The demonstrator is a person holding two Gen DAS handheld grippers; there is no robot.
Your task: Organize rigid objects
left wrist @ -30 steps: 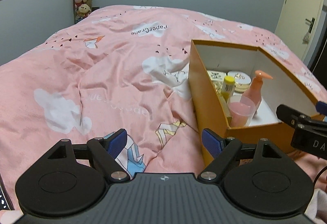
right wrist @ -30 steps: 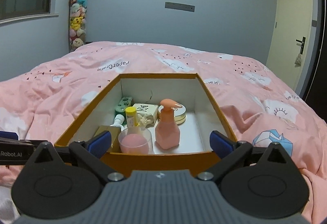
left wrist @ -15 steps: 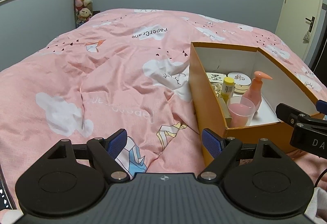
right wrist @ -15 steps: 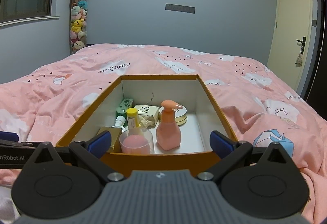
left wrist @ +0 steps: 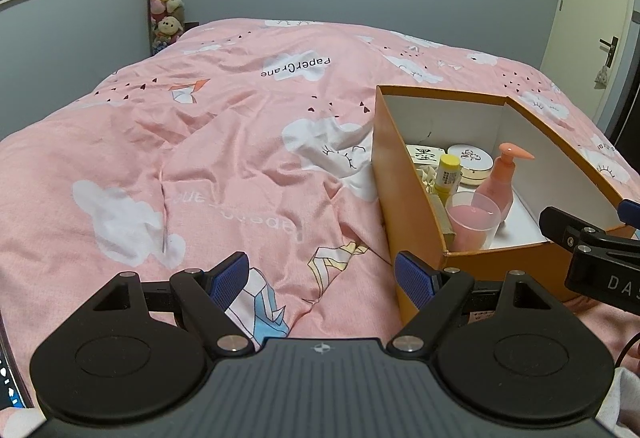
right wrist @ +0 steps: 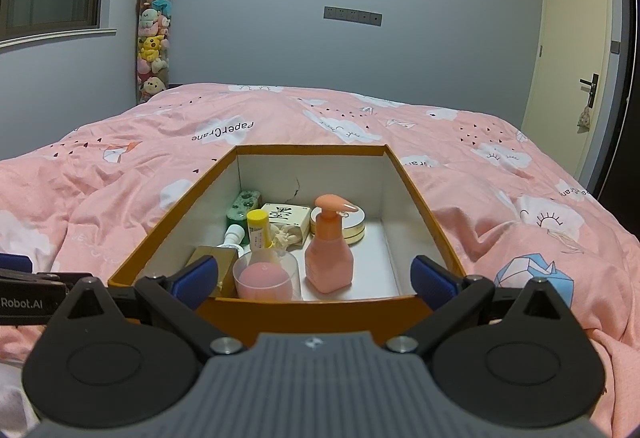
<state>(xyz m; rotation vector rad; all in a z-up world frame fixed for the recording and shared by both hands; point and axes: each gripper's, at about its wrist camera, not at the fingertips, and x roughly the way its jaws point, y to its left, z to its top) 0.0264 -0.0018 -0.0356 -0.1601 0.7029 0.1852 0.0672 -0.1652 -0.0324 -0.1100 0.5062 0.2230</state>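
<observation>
Left claw (left wrist: 322,280) open above bare duvet (left wrist: 200,158), right claw (right wrist: 314,274) open at box (right wrist: 312,312) near rim

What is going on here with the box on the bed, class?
A person holds two handheld tools over a pink cloud-print duvet. Both the left tool and the right tool are open and hold nothing. An orange cardboard box sits on the bed, holding a coral pump bottle, a clear cup with a pink puff, a yellow-capped tube and a round gold compact. The right tool faces the box.
</observation>
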